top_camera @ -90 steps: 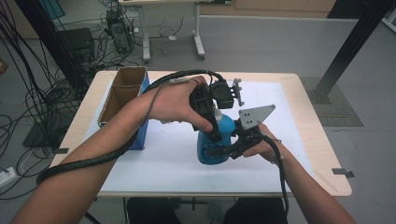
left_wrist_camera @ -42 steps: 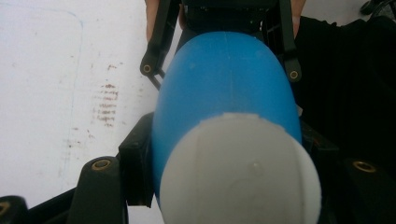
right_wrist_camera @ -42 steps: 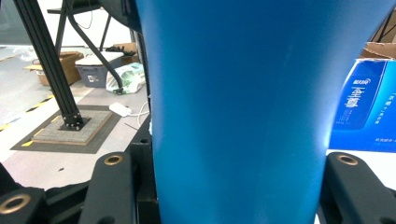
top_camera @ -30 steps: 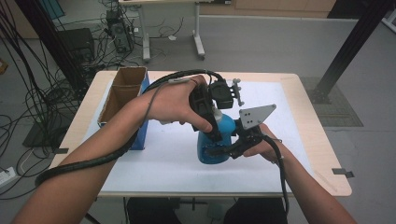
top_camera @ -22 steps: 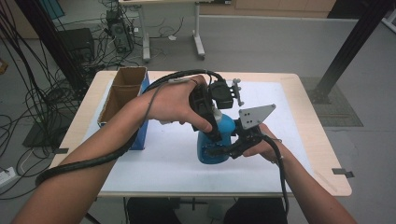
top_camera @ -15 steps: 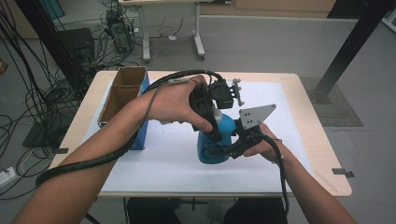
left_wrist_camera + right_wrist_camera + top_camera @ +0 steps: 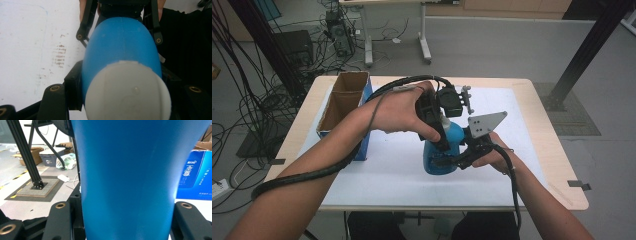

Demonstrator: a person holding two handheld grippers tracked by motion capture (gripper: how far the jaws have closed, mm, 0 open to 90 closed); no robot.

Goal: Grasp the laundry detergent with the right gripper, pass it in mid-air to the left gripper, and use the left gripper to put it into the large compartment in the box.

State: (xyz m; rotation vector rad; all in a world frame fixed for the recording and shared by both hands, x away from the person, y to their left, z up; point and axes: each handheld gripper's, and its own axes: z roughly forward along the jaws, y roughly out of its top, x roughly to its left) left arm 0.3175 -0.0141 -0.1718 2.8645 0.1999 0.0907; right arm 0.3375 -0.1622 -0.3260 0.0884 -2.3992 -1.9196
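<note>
1. The blue bottle (image 7: 447, 150) stands upright on the white mat, near the middle of the table and a little toward the person's side.
2. Its body is smooth, glossy blue plastic, widest low down and narrowing toward the top; the left gripper view (image 7: 120, 47) shows a rounded shoulder.
3. A white rounded cap (image 7: 127, 92) sits on its top, seen from above in the left gripper view, with a faint seam across it.
4. In the right gripper view the blue wall (image 7: 127, 177) rises straight and unmarked; no label shows on this side.
5. The base rests flat on the mat.
</note>
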